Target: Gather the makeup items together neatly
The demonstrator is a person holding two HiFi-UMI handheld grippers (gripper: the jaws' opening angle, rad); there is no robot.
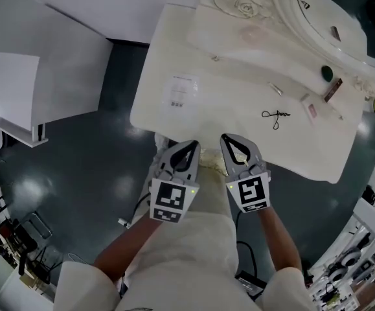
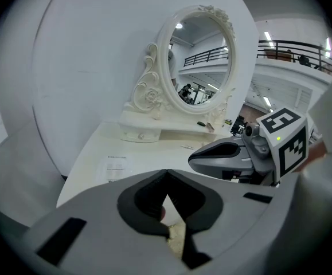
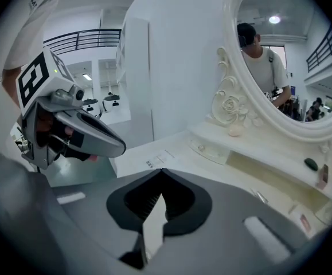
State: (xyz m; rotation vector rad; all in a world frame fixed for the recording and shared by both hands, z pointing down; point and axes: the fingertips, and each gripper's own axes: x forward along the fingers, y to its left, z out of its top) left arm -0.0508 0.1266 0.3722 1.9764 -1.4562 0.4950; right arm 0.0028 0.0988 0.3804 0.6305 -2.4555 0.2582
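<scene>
Head view: my left gripper (image 1: 191, 145) and right gripper (image 1: 227, 138) hover at the worktop's (image 1: 174, 50) near edge, makeup items (image 1: 333, 89) well off on its right half | Left gripper view: fingers (image 2: 97, 216) pressed together, empty | Right gripper view: fingers (image 3: 229, 211) pressed together, empty

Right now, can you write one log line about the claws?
left claw: shut, empty | right claw: shut, empty | makeup items: scattered on vanity

The makeup items (image 1: 333, 89) look too small to identify.
</scene>
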